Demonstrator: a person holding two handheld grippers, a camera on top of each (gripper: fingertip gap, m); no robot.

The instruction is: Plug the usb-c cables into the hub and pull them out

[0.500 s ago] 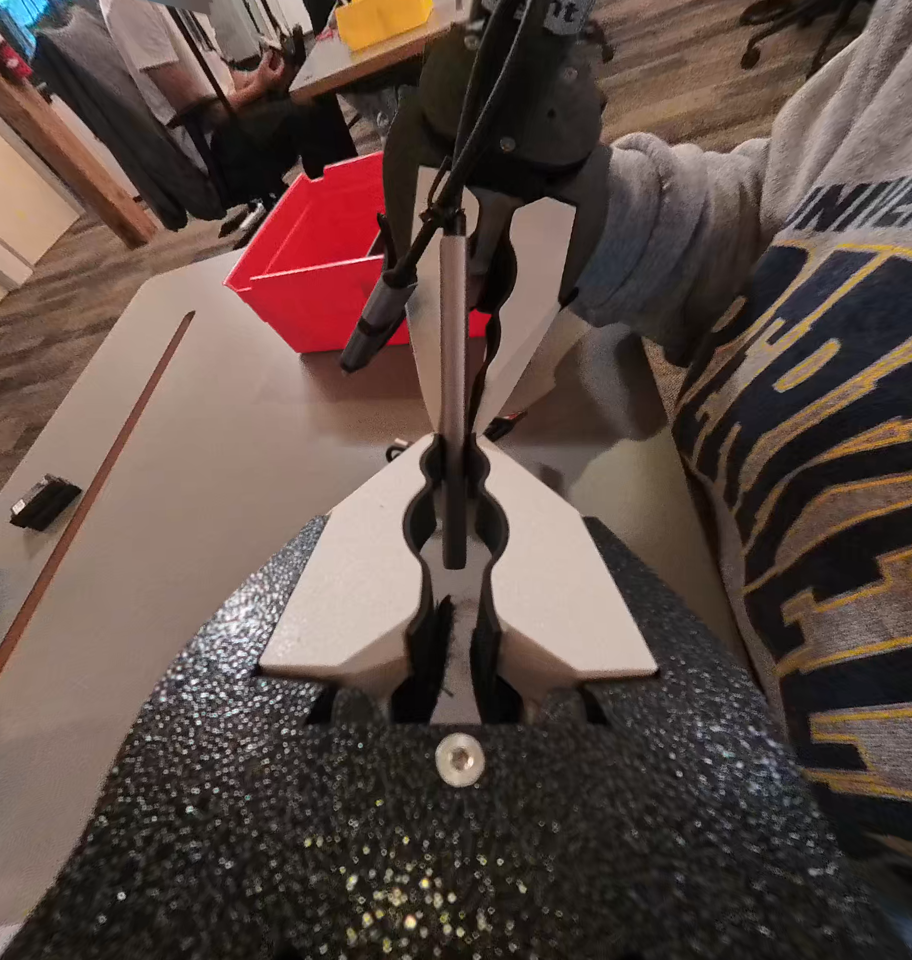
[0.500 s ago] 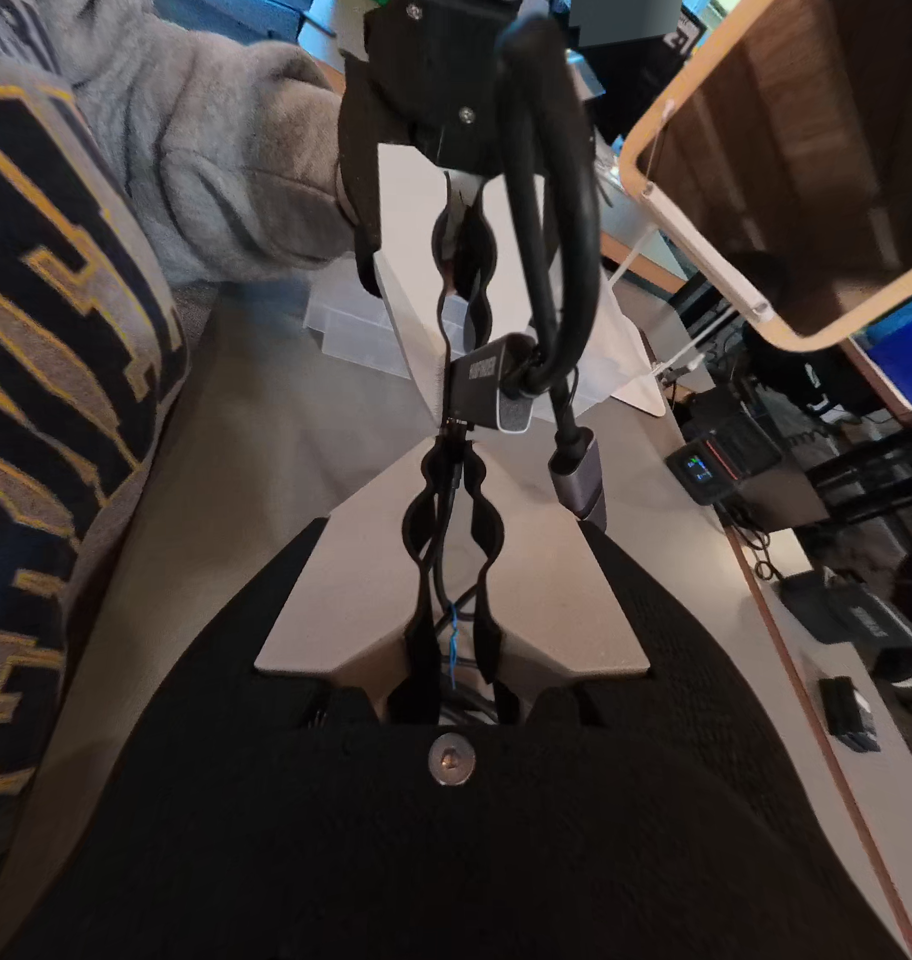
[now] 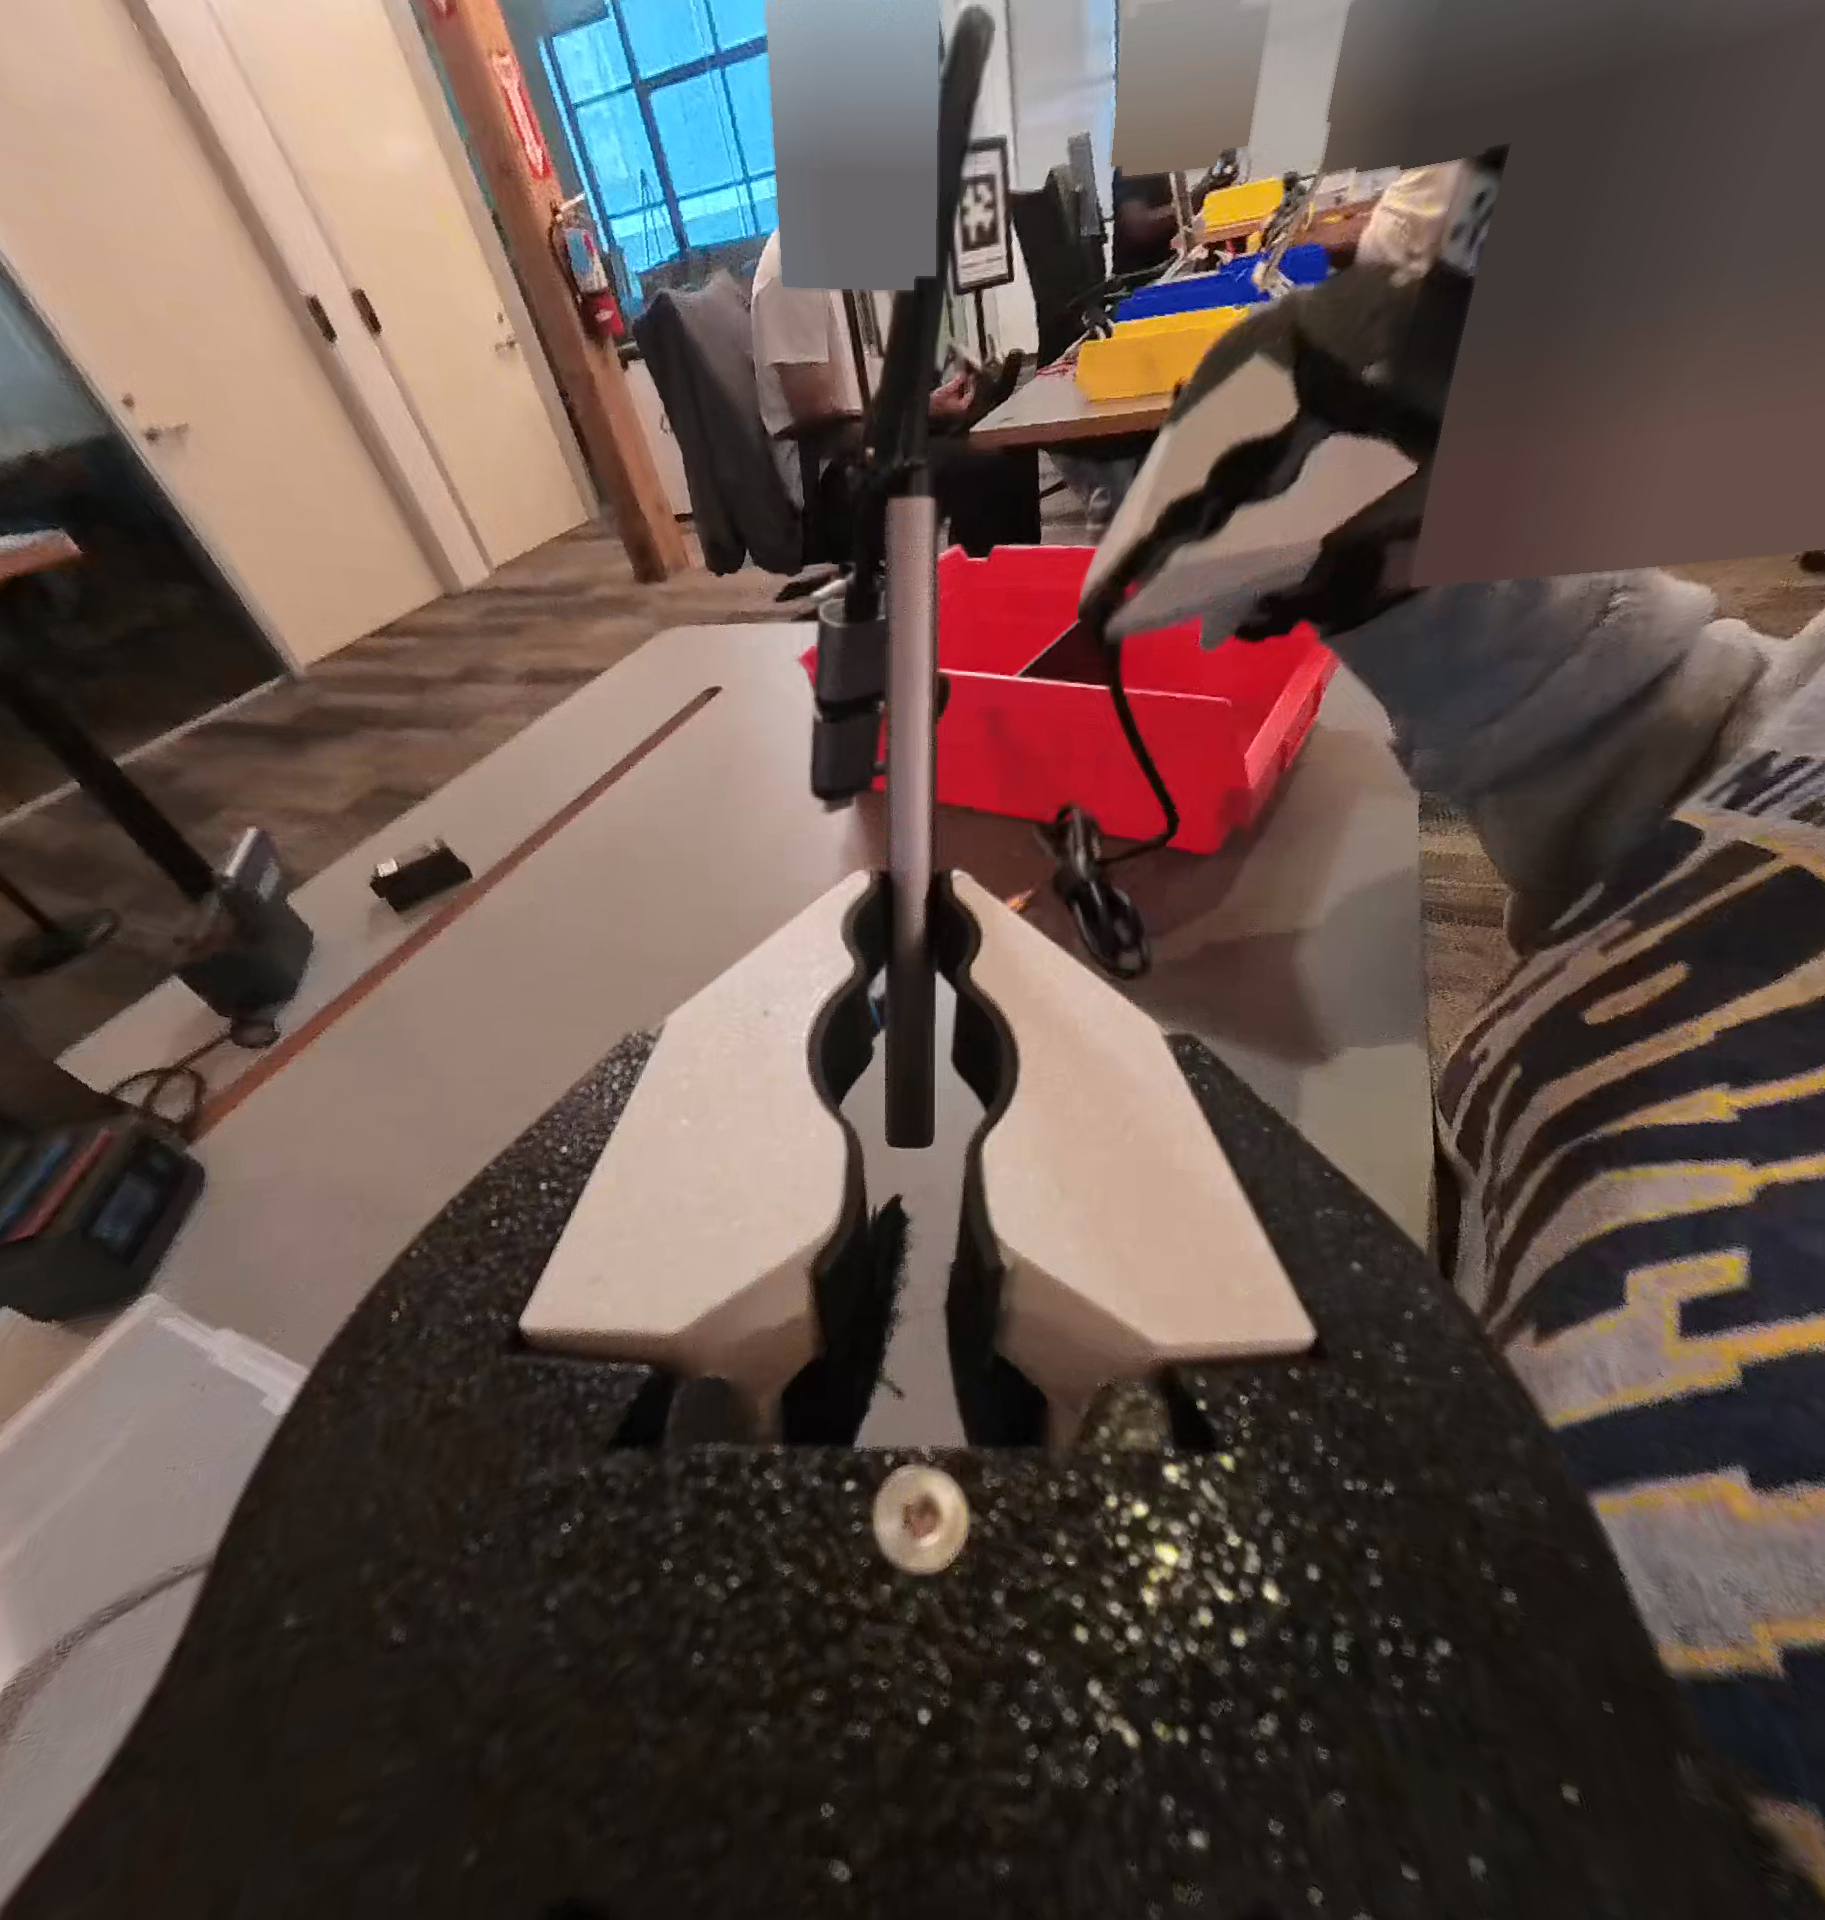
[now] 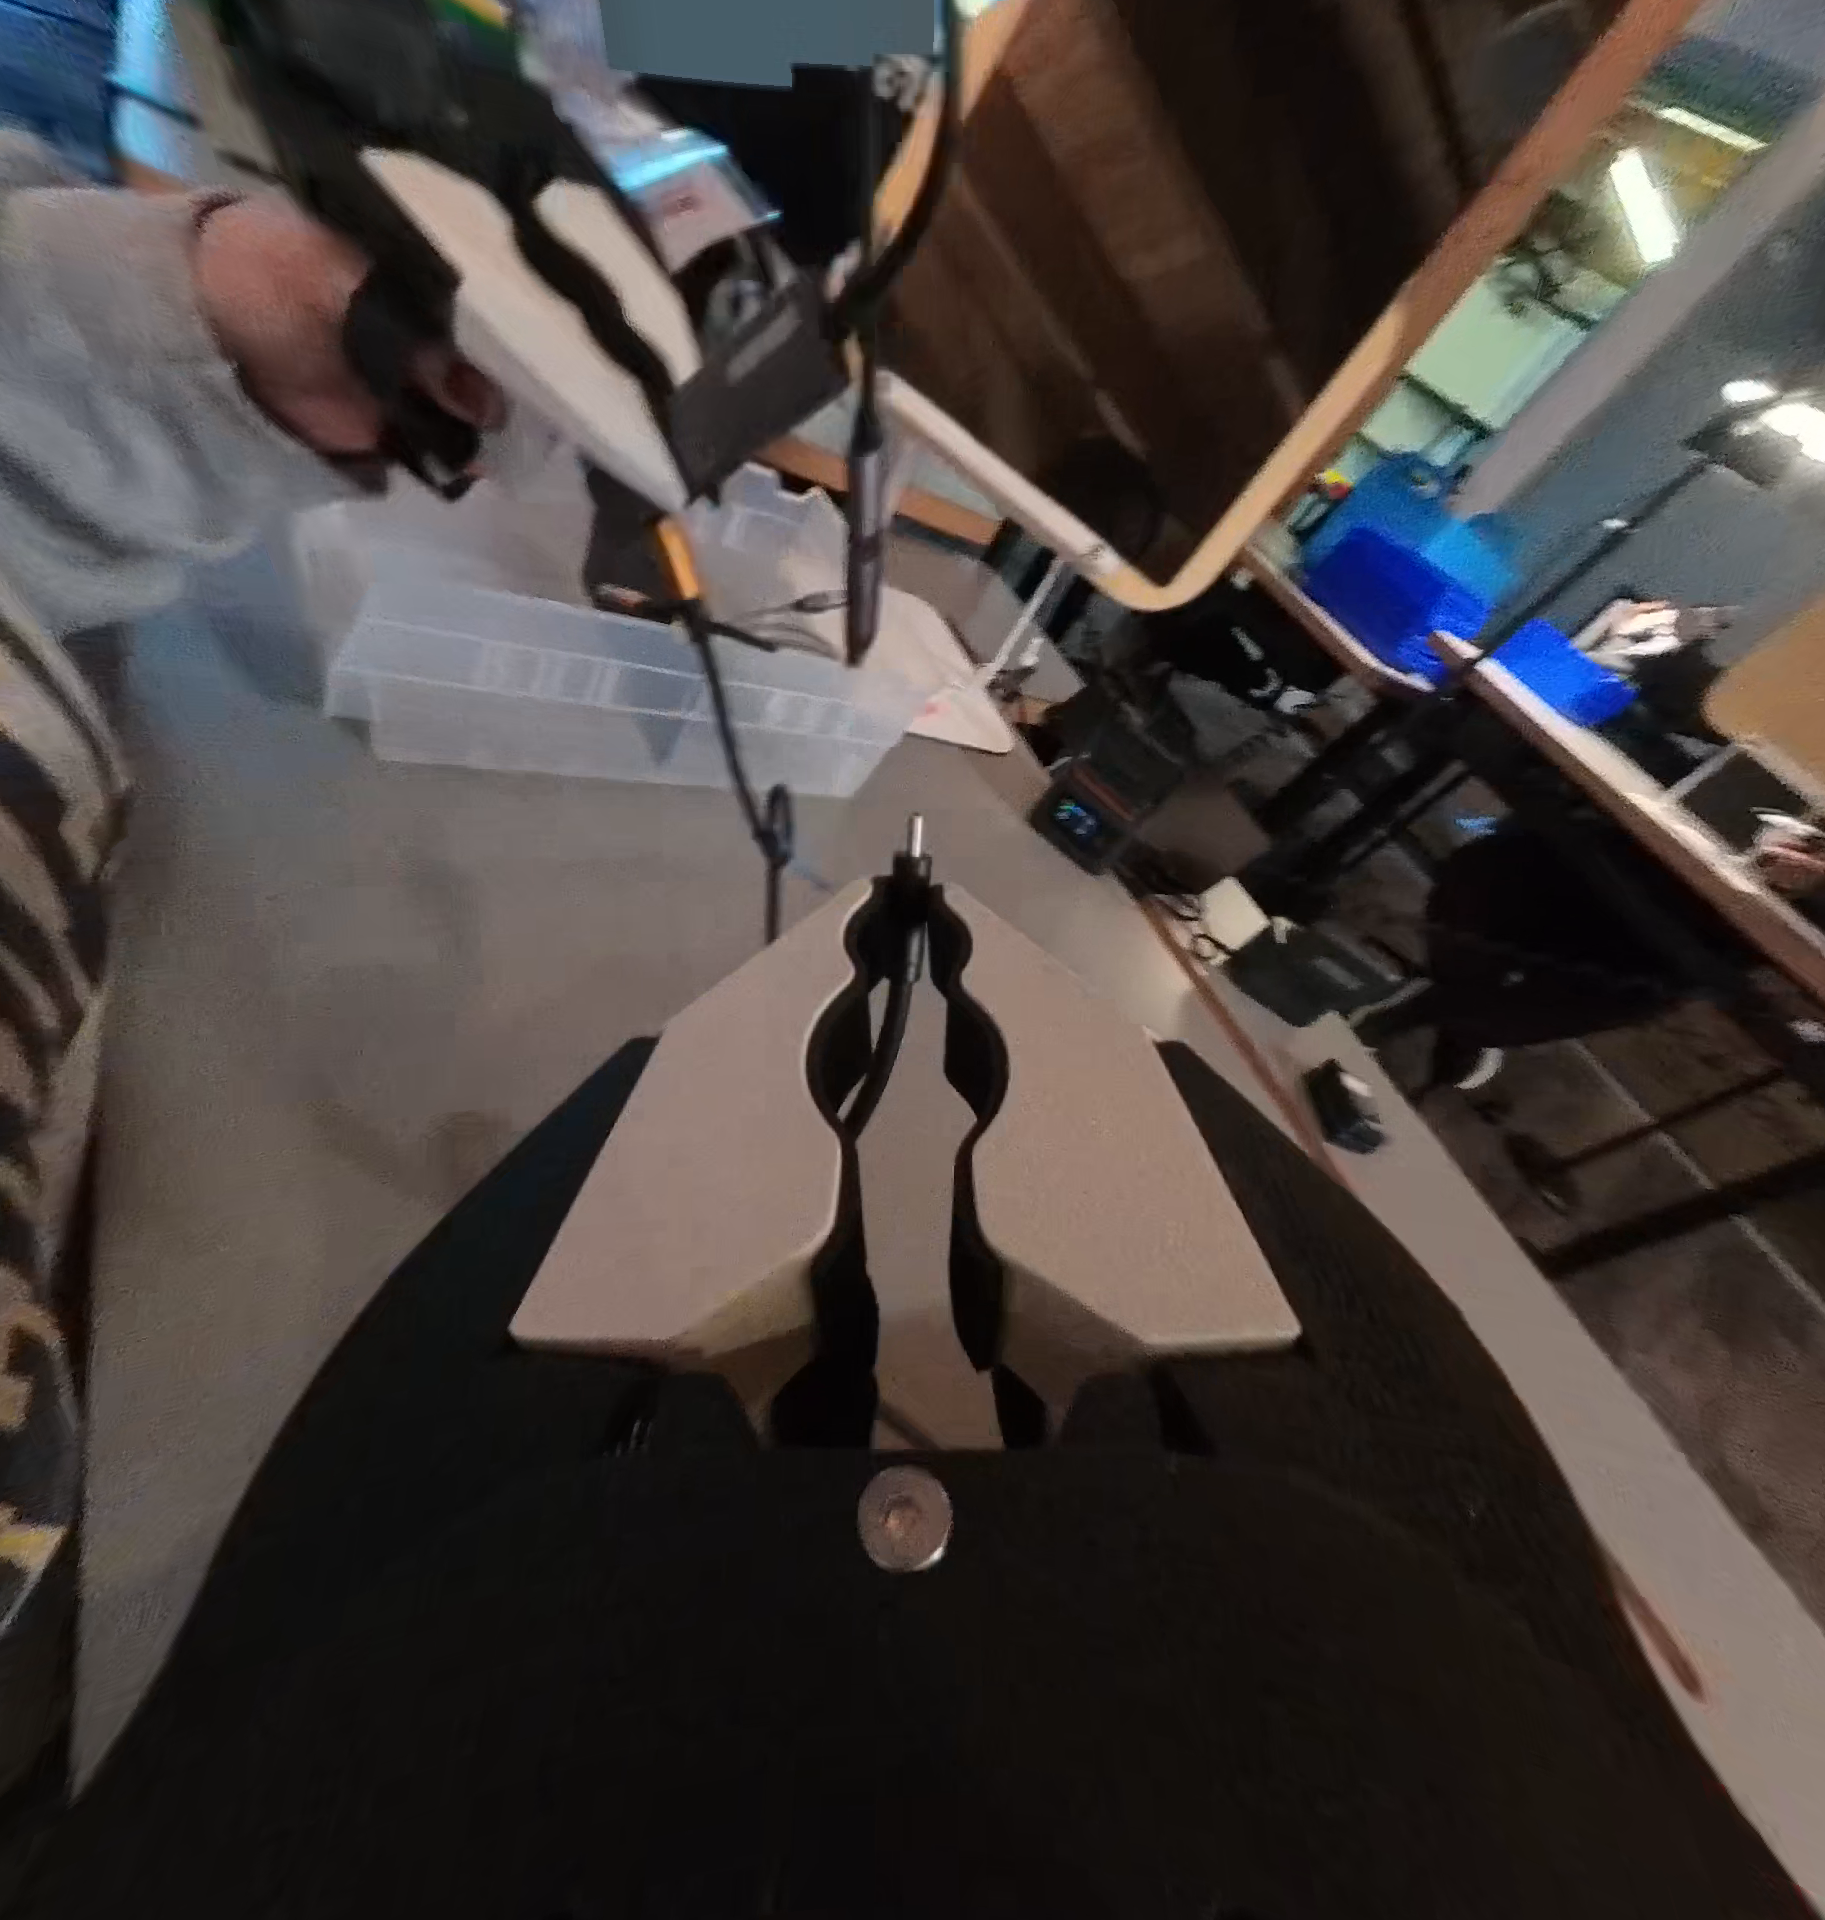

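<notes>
Half a second ago the two tools met tip to tip, the cable plug at the hub; now they are well apart. Seen from the left wrist view, the left tool [image 3: 910,904] is closed on the hub [image 3: 909,727], a thin grey bar seen edge-on that stands out past the fingertips. A dark adapter [image 3: 848,696] hangs at the hub's left side, and a black cable rises from its far end out of the picture. To the upper right the right tool [image 3: 1100,608] is blurred, above the red bin [image 3: 1043,727] on the worktop [image 3: 534,935].

From the right wrist view, the right tool [image 4: 910,888] is closed on the usb-c cable [image 4: 913,844]; only the small metal plug shows beyond the fingertips, free in the air. Ahead to the upper left, the left tool [image 4: 669,488] with the hub [image 4: 757,384] is smeared by motion, so the ports cannot be made out.
</notes>
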